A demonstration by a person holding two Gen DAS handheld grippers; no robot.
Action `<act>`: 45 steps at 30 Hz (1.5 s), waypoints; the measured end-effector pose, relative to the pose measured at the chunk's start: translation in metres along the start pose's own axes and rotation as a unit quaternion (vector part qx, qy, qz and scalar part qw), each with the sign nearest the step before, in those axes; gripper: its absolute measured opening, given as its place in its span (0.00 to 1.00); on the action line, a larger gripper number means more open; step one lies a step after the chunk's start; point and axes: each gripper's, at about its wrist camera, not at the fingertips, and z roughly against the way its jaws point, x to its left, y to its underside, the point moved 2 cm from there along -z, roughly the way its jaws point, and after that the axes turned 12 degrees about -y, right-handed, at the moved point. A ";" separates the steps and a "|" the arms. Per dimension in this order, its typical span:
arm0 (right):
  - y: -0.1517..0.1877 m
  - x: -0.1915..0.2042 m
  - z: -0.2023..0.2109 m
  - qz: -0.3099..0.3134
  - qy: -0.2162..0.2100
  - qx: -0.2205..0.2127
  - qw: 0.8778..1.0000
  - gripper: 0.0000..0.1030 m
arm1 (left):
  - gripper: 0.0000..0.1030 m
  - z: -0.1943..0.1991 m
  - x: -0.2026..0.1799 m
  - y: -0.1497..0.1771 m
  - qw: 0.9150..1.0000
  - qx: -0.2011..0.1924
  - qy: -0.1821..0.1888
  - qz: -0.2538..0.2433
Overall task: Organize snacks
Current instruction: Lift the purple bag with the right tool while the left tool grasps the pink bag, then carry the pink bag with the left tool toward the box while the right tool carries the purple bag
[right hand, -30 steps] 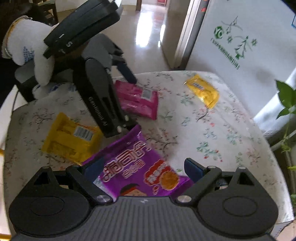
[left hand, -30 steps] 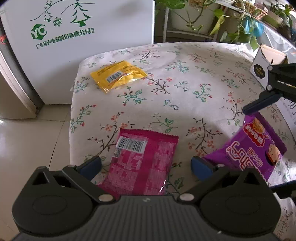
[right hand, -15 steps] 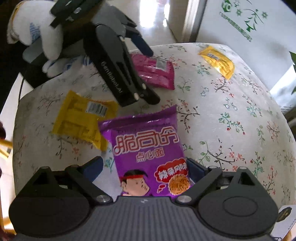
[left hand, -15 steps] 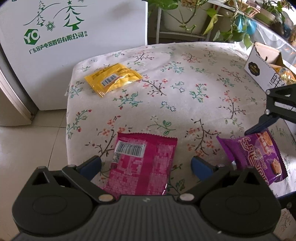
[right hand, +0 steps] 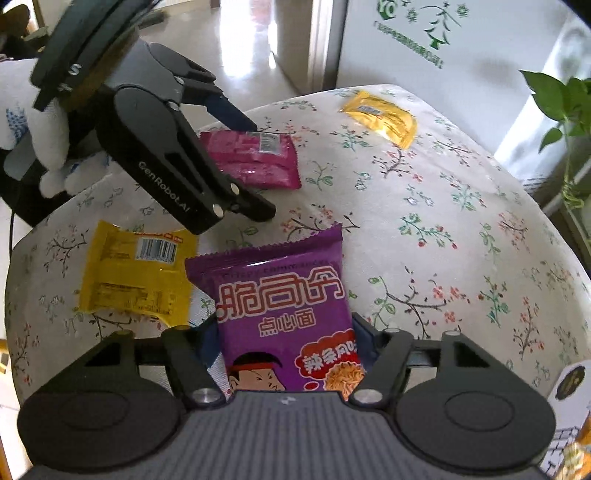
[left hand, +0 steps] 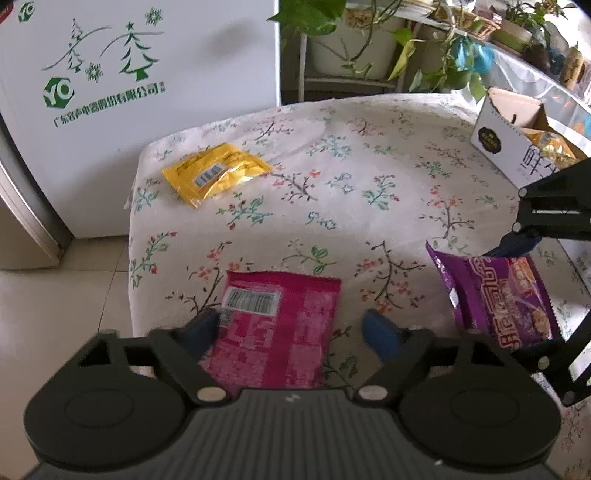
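Observation:
A pink snack packet (left hand: 284,325) lies barcode-up on the floral tablecloth (left hand: 369,166), between the fingers of my left gripper (left hand: 291,332). Its jaws are closing: the left pad (left hand: 201,328) meets the packet's edge, while the right pad stands clear of it. My right gripper (right hand: 286,339) straddles a purple noodle-snack packet (right hand: 280,280); its jaws are closing and both pads touch the packet's sides. The left wrist view shows that purple packet (left hand: 495,295) at the right between the other gripper's fingers. A yellow packet (left hand: 216,173) lies near the table's far corner.
A second yellow packet (right hand: 136,273) lies left of the purple one. An open white carton (left hand: 506,144) with snacks in it stands at the table's far right. A white appliance (left hand: 129,92) and potted plants (left hand: 369,29) stand behind the table. A gloved hand (right hand: 37,122) holds the left gripper.
Both grippers' fingers have drawn inward around their packets. The right gripper rolled, and the purple packet now stands straight between its fingers.

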 end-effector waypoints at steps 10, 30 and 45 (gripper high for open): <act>0.000 0.005 0.030 -0.097 0.047 -0.061 0.992 0.72 | 0.49 0.017 0.003 0.000 0.999 -0.020 -0.022 0.029; 0.014 0.011 0.078 -0.223 0.108 -0.152 0.957 0.72 | 0.49 0.077 -0.013 0.019 0.987 -0.070 -0.036 0.141; 0.013 0.001 0.119 -0.223 0.148 -0.201 0.942 0.72 | 0.49 0.107 -0.034 0.003 0.981 -0.098 -0.031 0.163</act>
